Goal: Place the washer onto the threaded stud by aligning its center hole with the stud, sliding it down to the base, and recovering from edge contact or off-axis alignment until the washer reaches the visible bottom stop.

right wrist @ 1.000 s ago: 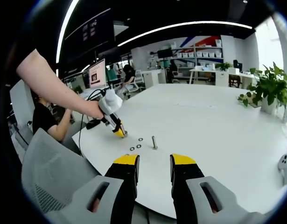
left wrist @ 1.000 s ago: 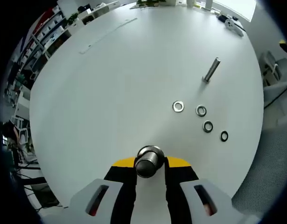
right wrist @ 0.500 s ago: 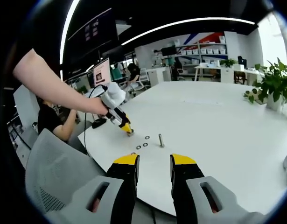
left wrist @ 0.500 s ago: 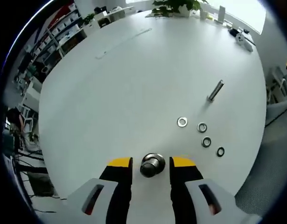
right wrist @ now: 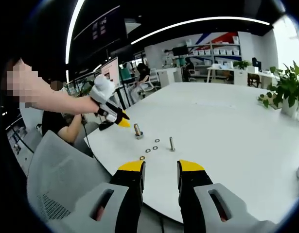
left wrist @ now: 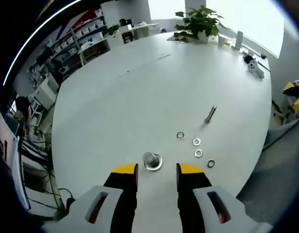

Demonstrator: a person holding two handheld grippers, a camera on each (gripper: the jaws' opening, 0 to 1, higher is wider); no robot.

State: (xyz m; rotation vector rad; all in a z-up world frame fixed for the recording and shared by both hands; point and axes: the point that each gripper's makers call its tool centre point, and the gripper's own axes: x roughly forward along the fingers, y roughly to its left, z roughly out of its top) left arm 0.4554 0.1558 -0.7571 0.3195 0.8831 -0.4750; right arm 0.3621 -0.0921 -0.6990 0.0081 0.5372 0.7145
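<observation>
On the white tabletop (left wrist: 139,97), just ahead of my left tongs (left wrist: 156,170), the stud (left wrist: 151,160) stands upright on its wide round base, with nothing around its shaft; my left tongs hang above it with the jaws apart and nothing between them; to the right of the stud lie four washers (left wrist: 196,148) in a loose row, flat on the surface and apart from one another, and beyond them a second bolt (left wrist: 210,114) stands on its own; in the right gripper view my right tongs (right wrist: 160,170) are likewise spread and empty, well back from the near edge of the tabletop, while the left tongs (right wrist: 121,122) hover just beside the stud (right wrist: 138,131) with the washers (right wrist: 151,148) near it; I judge these washers to be thin, stiff, light metal rings, smooth and apt to skid or flip when nudged; lying flat they offer little to bite on, so I would pinch one across its outer rim, leaving the hole free for the stud; no washer is on the stud yet.
</observation>
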